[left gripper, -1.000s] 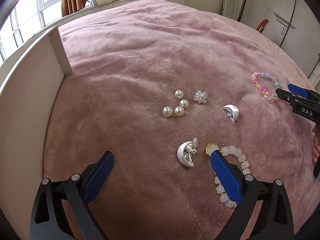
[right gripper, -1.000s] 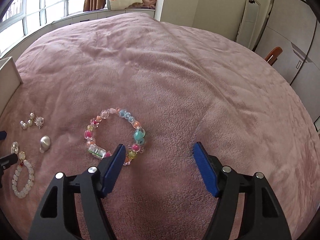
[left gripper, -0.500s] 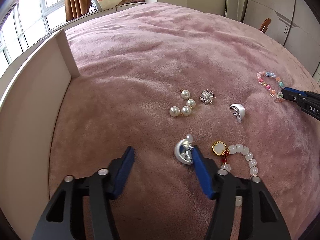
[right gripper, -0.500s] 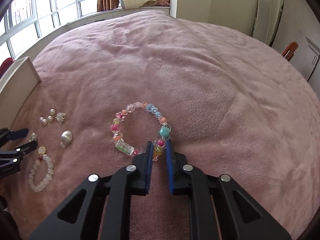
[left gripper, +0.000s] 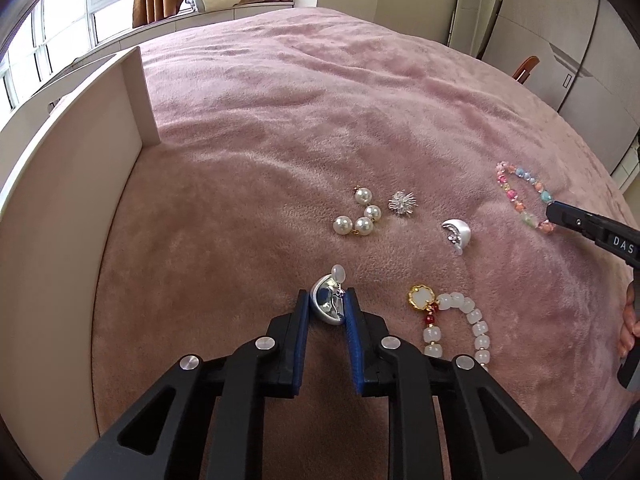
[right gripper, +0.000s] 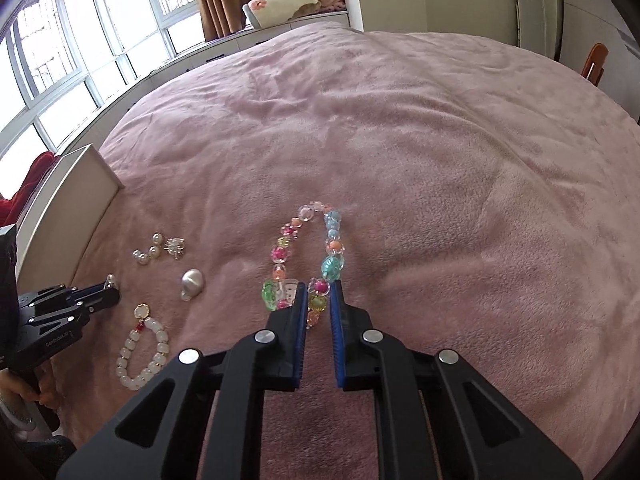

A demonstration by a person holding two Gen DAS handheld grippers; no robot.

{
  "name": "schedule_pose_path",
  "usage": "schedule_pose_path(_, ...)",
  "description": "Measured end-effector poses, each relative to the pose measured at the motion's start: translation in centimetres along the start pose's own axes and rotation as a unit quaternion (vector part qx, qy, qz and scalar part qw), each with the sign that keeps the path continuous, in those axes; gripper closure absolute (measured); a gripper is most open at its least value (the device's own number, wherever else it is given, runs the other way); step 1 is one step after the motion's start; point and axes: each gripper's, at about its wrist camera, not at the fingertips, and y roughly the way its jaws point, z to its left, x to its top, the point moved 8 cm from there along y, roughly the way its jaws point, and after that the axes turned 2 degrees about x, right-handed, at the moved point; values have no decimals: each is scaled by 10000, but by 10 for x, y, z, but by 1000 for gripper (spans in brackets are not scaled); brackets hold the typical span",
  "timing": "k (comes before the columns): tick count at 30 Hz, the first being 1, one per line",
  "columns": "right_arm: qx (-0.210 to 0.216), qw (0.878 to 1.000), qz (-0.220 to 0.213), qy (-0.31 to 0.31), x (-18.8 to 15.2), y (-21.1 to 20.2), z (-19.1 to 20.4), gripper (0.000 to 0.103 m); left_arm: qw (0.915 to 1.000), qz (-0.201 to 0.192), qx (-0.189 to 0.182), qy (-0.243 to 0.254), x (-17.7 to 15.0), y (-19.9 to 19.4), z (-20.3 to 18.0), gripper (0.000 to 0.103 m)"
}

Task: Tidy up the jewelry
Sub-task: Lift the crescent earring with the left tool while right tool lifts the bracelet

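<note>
Both sets of jaws are clamped on jewelry. By the left gripper (left gripper: pixel 327 305) a silver crescent earring (left gripper: pixel 327 305) is pinched between the blue pads, its clear stopper poking out in front; the earring's lower half is hidden between the fingers. By the right gripper (right gripper: pixel 318 296) the colourful beaded bracelet (right gripper: pixel 332 240) is gripped at its near end, and the loop is seen stretched into a narrow oval on the pink blanket (right gripper: pixel 440 160); the beads under the pads are partly covered.

On the blanket, between the two grippers, are laid a pearl cluster earring (left gripper: pixel 360 216), a small silver starburst piece (left gripper: pixel 403 202) just beside it, a second silver crescent earring (left gripper: pixel 457 234), and a white bead bracelet with a gold-rimmed charm (left gripper: pixel 452 320), whose near side is cut off by the left gripper's body. A white box wall (left gripper: pixel 80 160) is seen at the left edge; its interior cannot be made out.

Half a second ago the left fingers were spread wide, with only the right pad near the crescent earring; they have since been closed around it. The right pads were already shut on the bracelet, which was then a rounder ring.
</note>
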Motion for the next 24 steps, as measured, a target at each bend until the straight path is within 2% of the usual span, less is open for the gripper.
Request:
schedule_pose_path(5,13,9999,-61,-80,3,-10,10,91,9999,-76,-140,0,3,-13,-5,81)
schedule_pose_path(11,63,9994,-254,-214,16,-30,28,91,9991,-368,-183,-57,16,-39,-4,81)
schedule_pose_path(24,134,9920,-844,-930,66,-87,105,93,9959,-757,-401,-306,36,-99,17,81)
